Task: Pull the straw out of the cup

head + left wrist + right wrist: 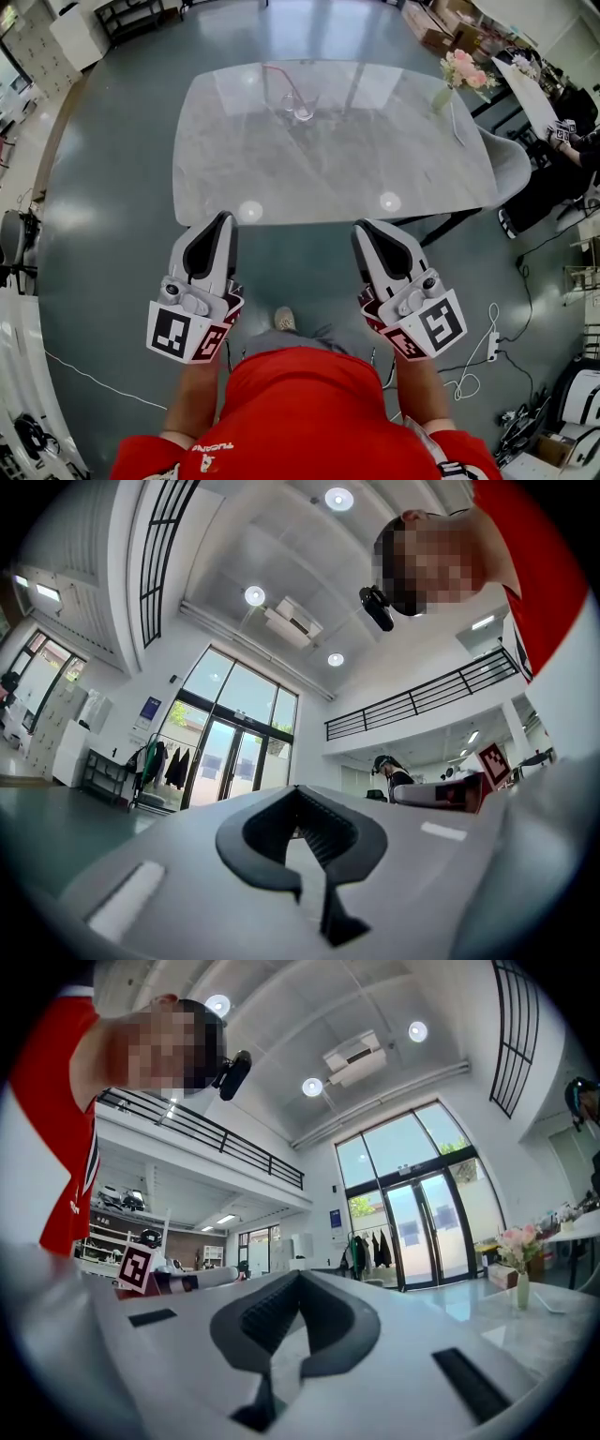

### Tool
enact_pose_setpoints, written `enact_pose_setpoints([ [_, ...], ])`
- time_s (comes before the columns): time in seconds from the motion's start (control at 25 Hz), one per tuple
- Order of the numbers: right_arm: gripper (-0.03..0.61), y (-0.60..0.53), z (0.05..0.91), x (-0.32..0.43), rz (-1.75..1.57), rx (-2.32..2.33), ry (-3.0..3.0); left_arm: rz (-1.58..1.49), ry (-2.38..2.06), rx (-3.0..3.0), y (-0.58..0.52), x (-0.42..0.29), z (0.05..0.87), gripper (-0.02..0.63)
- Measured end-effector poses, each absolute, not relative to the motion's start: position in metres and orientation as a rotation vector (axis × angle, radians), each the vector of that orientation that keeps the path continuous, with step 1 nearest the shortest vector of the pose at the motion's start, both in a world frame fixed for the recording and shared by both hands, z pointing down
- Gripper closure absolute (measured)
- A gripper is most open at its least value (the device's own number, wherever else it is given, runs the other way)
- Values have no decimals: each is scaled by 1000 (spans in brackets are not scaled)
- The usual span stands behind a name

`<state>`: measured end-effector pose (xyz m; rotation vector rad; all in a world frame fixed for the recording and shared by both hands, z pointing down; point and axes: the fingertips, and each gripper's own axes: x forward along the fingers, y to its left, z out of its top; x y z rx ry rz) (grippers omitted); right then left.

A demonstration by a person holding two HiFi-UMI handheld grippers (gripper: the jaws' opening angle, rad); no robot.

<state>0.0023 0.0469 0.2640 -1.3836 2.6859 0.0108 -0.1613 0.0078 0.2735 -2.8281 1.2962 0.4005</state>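
A clear glass cup [301,108] stands near the far edge of the marble table [328,169], with a pink bent straw [278,75] leaning out of it to the left. My left gripper [223,220] and right gripper [366,228] are held close to my body, short of the table's near edge and far from the cup. Both point forward with jaws pressed together and nothing between them. In the left gripper view my left gripper [298,799] aims up at the ceiling and glass doors. The right gripper [298,1279] does the same in its view.
A vase of pink flowers [457,77] stands at the table's far right corner and also shows as a vase [518,1255] in the right gripper view. A grey chair [511,167] sits at the table's right end. A power strip and cable [491,345] lie on the floor at right.
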Motion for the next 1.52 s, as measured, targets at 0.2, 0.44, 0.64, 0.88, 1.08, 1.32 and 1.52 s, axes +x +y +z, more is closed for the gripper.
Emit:
enact_pose_setpoints([
  [0.2,577,24,265,6,16,-1403,2688,409,1295,-2847,-16,-159,279,609],
  [0.44,578,-6,268,15,27,-1387,2697,410,1315,-2845,-44,-151,283,609],
  [0.64,577,-40,269,22,52,-1351,2715,409,1351,-2821,-71,-145,282,609],
  [0.88,577,-88,270,41,56,-1315,2733,398,1382,-2803,-116,-124,283,609],
  [1.08,577,-132,272,60,48,-1288,2750,391,1420,-2781,-154,-106,283,609],
  [1.32,578,-177,274,76,30,-1231,2786,382,1482,-2758,-191,-88,282,609],
  [1.52,577,-207,278,93,8,-1182,2811,385,1534,-2735,-214,-69,282,609],
])
